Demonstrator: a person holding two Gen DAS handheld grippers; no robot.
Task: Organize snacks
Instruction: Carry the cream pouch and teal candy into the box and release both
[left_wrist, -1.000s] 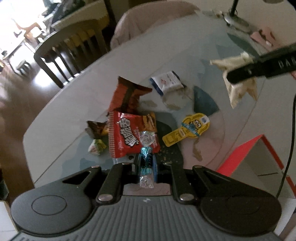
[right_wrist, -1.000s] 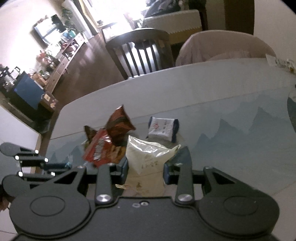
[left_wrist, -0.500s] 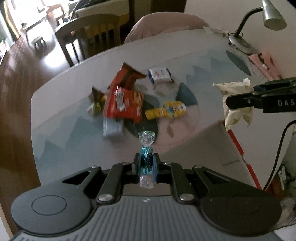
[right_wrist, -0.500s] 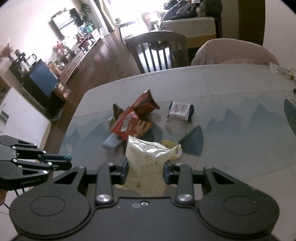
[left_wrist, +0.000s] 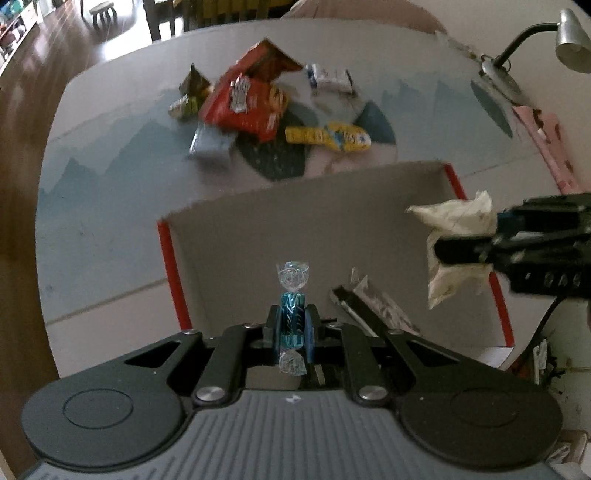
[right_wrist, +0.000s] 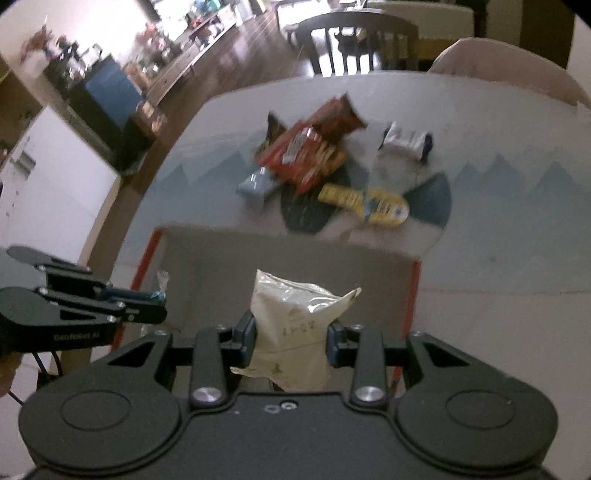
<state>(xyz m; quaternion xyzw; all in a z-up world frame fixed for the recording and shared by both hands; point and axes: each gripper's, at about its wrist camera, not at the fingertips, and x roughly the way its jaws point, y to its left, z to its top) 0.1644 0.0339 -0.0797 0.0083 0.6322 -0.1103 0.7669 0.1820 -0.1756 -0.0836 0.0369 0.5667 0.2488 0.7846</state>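
Observation:
My left gripper (left_wrist: 292, 326) is shut on a blue twist-wrapped candy (left_wrist: 292, 321) and hangs over the grey inside of a red-edged box (left_wrist: 258, 229). My right gripper (right_wrist: 291, 332) is shut on a cream snack pouch (right_wrist: 295, 325), also above that box (right_wrist: 221, 266). In the left wrist view the pouch (left_wrist: 454, 243) and the right gripper (left_wrist: 480, 236) show at the right. The left gripper (right_wrist: 155, 302) appears at the left of the right wrist view. A silver wrapper (left_wrist: 376, 306) lies inside the box.
Beyond the box lie a red snack bag (left_wrist: 243, 103), a yellow pack (left_wrist: 332, 136), a blue-and-white pack (left_wrist: 330, 75), a pale blue pack (left_wrist: 210, 142) and small packets (left_wrist: 188, 96). A desk lamp (left_wrist: 532, 40) stands at the far right, chairs (right_wrist: 354, 40) behind the table (left_wrist: 92, 177).
Both grippers have pulled back from the snack pile, still holding their items, so the red-edged box now lies beneath them. The pile has receded toward the top of both views.

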